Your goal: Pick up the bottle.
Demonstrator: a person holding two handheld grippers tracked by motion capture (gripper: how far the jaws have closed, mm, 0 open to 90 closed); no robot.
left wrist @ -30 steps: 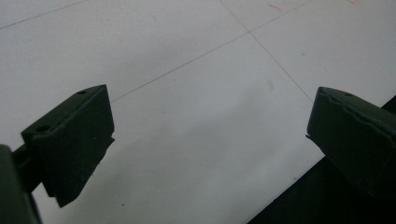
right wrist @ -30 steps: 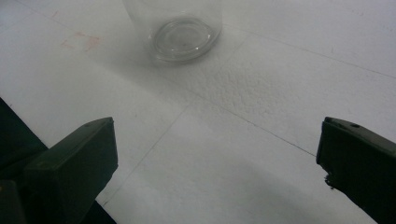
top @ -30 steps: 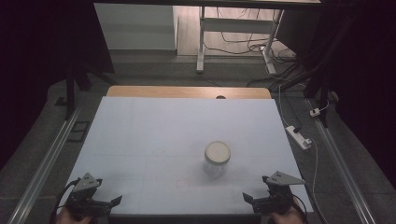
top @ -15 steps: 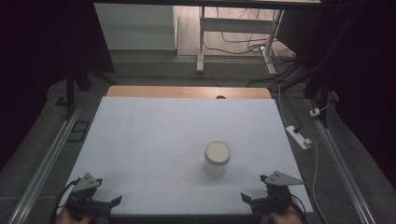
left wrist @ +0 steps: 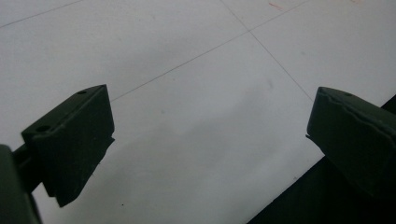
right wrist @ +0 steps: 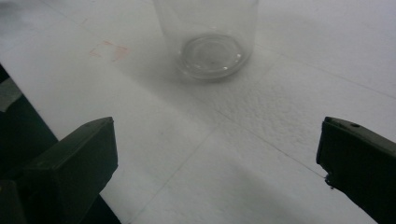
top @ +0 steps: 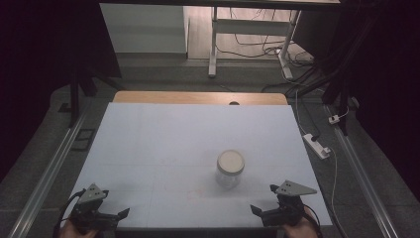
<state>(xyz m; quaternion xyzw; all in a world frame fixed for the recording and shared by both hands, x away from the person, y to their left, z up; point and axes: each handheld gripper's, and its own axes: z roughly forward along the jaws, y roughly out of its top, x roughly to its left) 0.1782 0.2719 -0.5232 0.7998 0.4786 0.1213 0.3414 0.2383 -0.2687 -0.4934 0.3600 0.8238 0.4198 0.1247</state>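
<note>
Jaws of right gripper [right wrist: 215, 154] spread wide, jar [right wrist: 208, 35] standing ahead, apart.

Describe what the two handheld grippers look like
Both the left gripper and the right gripper are black, each with two blocky, wedge-shaped jaws. A grey three-cornered plate with small holes tops each. A dark cable loops from the left one.

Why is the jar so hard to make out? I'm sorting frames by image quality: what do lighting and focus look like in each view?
High view: dim, the surroundings nearly black, the white table evenly lit, the jar small with a faint shadow. Right gripper view: the clear glass jar looks hazy and washed out against the white, cut off at the top. Left gripper view: the jaws are soft-edged, with a broad blurred shadow on the table.
</note>
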